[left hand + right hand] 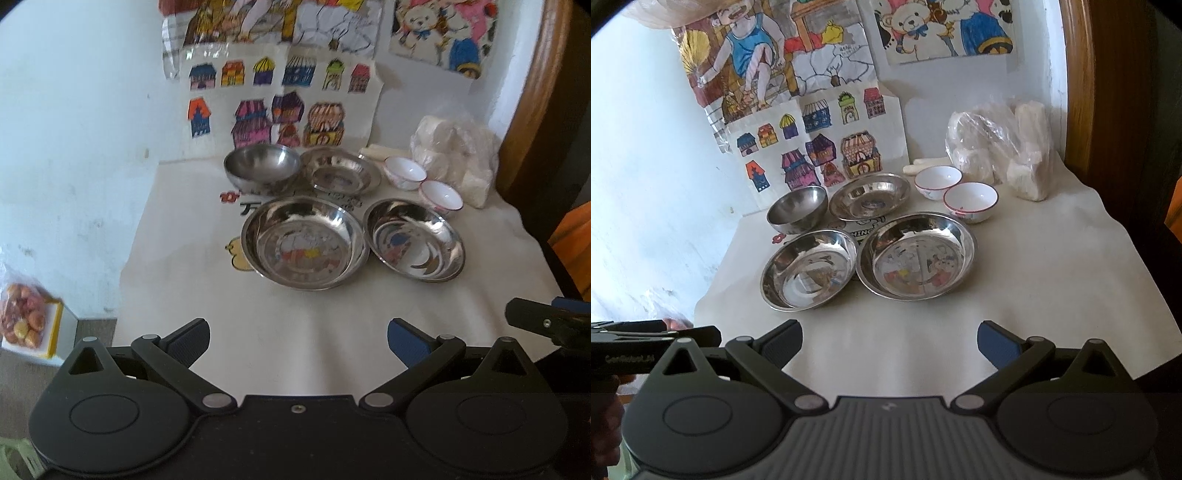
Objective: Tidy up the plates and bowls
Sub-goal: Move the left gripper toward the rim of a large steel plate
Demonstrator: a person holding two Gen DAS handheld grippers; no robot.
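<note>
We hold the left gripper (298,341) and right gripper (889,341) spread wide and empty above the near edge of the table (1052,280). Ahead stand three steel plates (306,246), a steel bowl (262,166) and two white bowls (441,195), near a plastic bag (456,155).

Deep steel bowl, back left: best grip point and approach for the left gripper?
Pinch the rim of the deep steel bowl on its left side, one finger inside, one outside. It stands upright, walls round and steep, so the body offers no flat hold. A steel plate crowds its right; the left is free. The left gripper is open.
</note>
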